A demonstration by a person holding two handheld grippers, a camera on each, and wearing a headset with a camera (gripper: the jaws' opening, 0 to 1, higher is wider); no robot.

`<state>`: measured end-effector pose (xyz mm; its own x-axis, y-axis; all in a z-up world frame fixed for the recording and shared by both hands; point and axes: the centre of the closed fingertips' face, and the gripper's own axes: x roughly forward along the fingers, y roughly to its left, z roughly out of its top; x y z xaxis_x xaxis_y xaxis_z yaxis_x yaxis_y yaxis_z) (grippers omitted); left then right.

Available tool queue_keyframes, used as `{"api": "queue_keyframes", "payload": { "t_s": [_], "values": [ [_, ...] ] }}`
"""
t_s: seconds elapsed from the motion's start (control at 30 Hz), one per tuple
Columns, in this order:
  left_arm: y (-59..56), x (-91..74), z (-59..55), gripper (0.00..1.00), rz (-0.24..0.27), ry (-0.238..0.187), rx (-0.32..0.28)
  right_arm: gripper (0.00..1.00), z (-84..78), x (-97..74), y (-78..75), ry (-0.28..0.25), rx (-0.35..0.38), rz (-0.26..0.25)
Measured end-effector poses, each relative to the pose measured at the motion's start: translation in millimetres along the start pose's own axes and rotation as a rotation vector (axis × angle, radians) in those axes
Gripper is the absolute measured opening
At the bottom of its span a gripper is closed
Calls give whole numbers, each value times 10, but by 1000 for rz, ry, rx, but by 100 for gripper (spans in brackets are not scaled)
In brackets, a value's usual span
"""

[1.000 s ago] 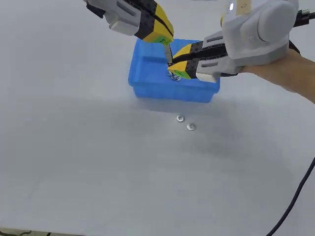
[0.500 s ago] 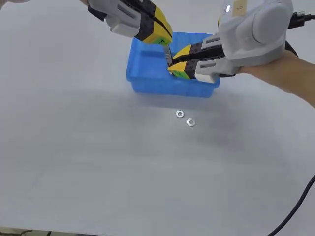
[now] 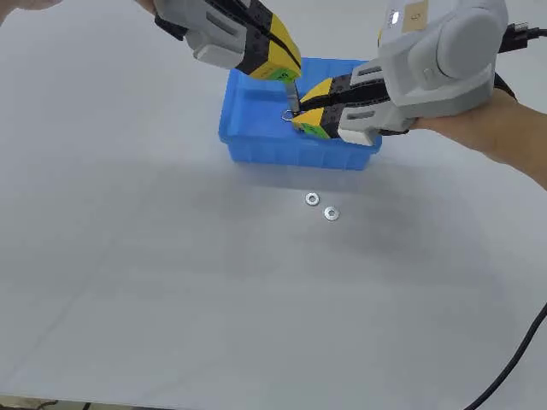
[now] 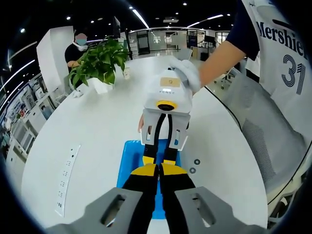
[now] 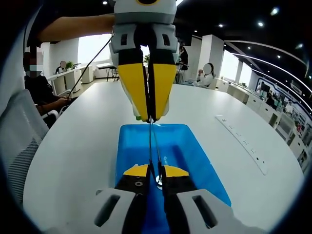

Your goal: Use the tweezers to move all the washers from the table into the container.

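Note:
Over the blue container point(image 3: 256, 141), my left gripper point(image 3: 286, 73) is shut on the top of thin metal tweezers point(image 3: 293, 96) that point down. My right gripper point(image 3: 306, 115) comes in from the right, its jaws shut around the tweezers' lower part. A small washer point(image 3: 288, 115) hangs at the tweezers' tip above the container. The right gripper view shows that washer point(image 5: 159, 181) between my own jaws, with the tweezers point(image 5: 150, 141) running up to the left gripper point(image 5: 149, 117). Two washers point(image 3: 312, 199) point(image 3: 332, 213) lie on the table just in front of the container.
The white table point(image 3: 171, 282) stretches wide and bare toward me. A black cable point(image 3: 513, 359) trails off at the right edge. A hand point(image 3: 479, 128) holds the right gripper. The left gripper view shows a potted plant point(image 4: 100, 63) far across the table.
The view has shifted a little. Both grippers stay over the container, and a washer now shows at the tweezers' tip. The two washers on the table have not moved.

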<state>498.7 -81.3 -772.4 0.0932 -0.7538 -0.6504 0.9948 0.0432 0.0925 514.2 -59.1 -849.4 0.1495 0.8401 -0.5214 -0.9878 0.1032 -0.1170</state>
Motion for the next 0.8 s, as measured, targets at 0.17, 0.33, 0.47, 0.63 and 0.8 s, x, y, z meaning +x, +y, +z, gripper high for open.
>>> {"api": "queue_keyframes", "payload": {
  "t_s": [0.17,0.33,0.47,0.63,0.8],
  "values": [
    [-36,-50,91,5,4,-7,13,11,88,-67,-6,-8,-22,-15],
    [-87,-131,229,5,15,-13,40,11,218,-178,-7,-20,-45,-38],
    [-132,-200,337,6,27,-24,57,11,316,-266,5,-33,-62,-55],
    [-238,-275,466,6,39,-32,81,11,409,-377,86,-39,-94,-65],
    [-369,-311,575,6,41,-36,108,11,473,-492,185,-40,-118,-71]
  ]
}}
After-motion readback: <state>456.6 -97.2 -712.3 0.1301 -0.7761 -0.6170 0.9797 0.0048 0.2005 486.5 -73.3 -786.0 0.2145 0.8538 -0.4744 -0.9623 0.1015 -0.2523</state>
